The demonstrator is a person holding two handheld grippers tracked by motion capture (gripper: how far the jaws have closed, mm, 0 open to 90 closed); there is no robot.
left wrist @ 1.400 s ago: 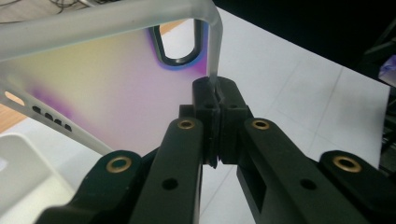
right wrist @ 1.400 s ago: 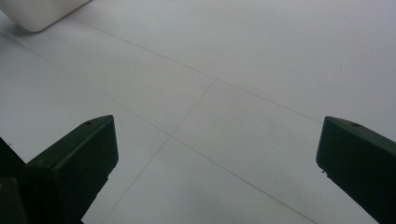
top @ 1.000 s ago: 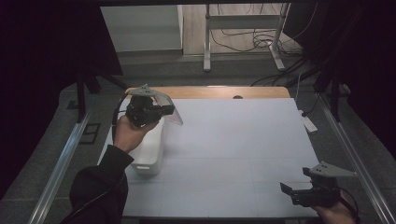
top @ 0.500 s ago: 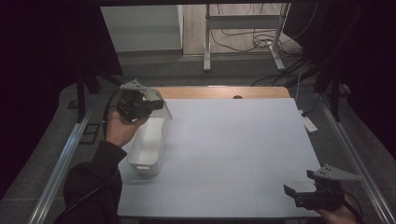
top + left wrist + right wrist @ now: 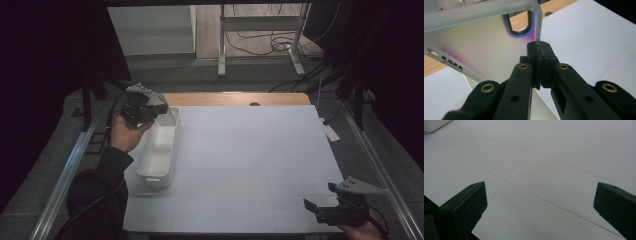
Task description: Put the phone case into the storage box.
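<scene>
My left gripper (image 5: 539, 48) is shut on the edge of a frosted translucent phone case (image 5: 486, 47) with a dark-rimmed camera cutout. In the high view a hand holds that left gripper (image 5: 161, 111) in the air above the far end of a long white bin (image 5: 159, 150) at the table's left. Beneath the case, the bin's wall (image 5: 471, 82) shows. My right gripper (image 5: 320, 210) rests low at the near right corner, and its jaws stand wide open over the bare white table top (image 5: 541, 170), nothing between them.
A wooden strip (image 5: 235, 98) runs along the table's far edge. Metal rails (image 5: 65, 180) flank both sides, and a white power strip (image 5: 330, 131) lies off the right edge. A corner of the bin (image 5: 434, 125) lies far from the right gripper.
The left hand has carried the phone case to the left and a little farther away, toward the bin's far end. The right gripper has stayed put.
</scene>
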